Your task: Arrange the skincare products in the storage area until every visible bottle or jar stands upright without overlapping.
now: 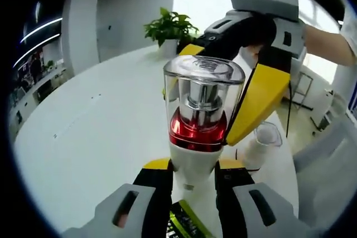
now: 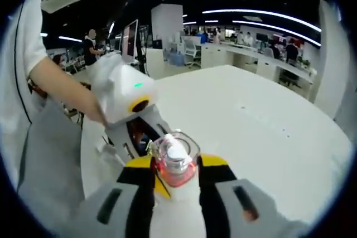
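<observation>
A pump bottle (image 1: 201,121) stands upright between both grippers above a broad white round surface (image 1: 95,132). Its body is smooth white plastic tapering toward the base, topped by a glossy red collar, a chrome pump stem and a clear, thick-walled cap that is squarish with rounded corners.

In the left gripper view the left gripper (image 1: 192,185) is closed on the bottle's white lower body, its black, yellow-tipped jaws pressed against either side. The right gripper (image 1: 220,90) reaches in from the far right, grey and black with long yellow jaws — one yellow jaw lies along the right side of the clear cap, the other shows just behind the cap's left edge. A green and black printed strip sits low between the left gripper's jaws.

In the right gripper view the right gripper (image 2: 175,174) has its jaws closed around the same pump bottle (image 2: 175,163) near the cap and red collar, with the left gripper (image 2: 125,104) just beyond it, held by a person's arm (image 2: 61,85).

Near the bottle on the right stands a small white bottle with a clear rounded cap (image 1: 262,144), upright on the surface. Far off, a leafy green potted plant (image 1: 170,29) sits at the surface's far edge — behind it, pale walls and a bright window.
</observation>
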A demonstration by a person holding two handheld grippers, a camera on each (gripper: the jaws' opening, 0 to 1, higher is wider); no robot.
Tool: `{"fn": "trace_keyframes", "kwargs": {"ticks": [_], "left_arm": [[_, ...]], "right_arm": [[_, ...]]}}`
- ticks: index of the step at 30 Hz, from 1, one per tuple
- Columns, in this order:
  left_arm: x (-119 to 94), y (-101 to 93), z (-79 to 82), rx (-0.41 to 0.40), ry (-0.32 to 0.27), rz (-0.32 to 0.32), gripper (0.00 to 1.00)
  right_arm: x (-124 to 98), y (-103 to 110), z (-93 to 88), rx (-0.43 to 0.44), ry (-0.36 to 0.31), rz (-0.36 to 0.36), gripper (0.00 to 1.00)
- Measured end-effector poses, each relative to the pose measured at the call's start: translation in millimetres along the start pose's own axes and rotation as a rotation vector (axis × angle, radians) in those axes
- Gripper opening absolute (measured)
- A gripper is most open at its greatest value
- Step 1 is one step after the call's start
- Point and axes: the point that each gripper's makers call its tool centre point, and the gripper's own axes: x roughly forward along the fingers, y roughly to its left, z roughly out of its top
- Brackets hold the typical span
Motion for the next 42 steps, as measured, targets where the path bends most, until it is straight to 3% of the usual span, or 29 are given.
{"fn": "trace_keyframes", "kwargs": {"ticks": [15,21,42], "left_arm": [[-21,4.0,-14.9,0.107,0.053,-0.061,0.21],[-24,3.3,-17.0,0.116,0.064,-0.070,0.15],[-23,-9.5,-12.7,0.117,0.057,-0.089,0.15]], "right_arm": [[3,7,1.3,-0.049,0.030,0.031,0.29],[2,7,0.7,-0.046,0.040,0.032,0.29],[-3,4,-7.3,-0.042,0.079,0.048,0.29]]}}
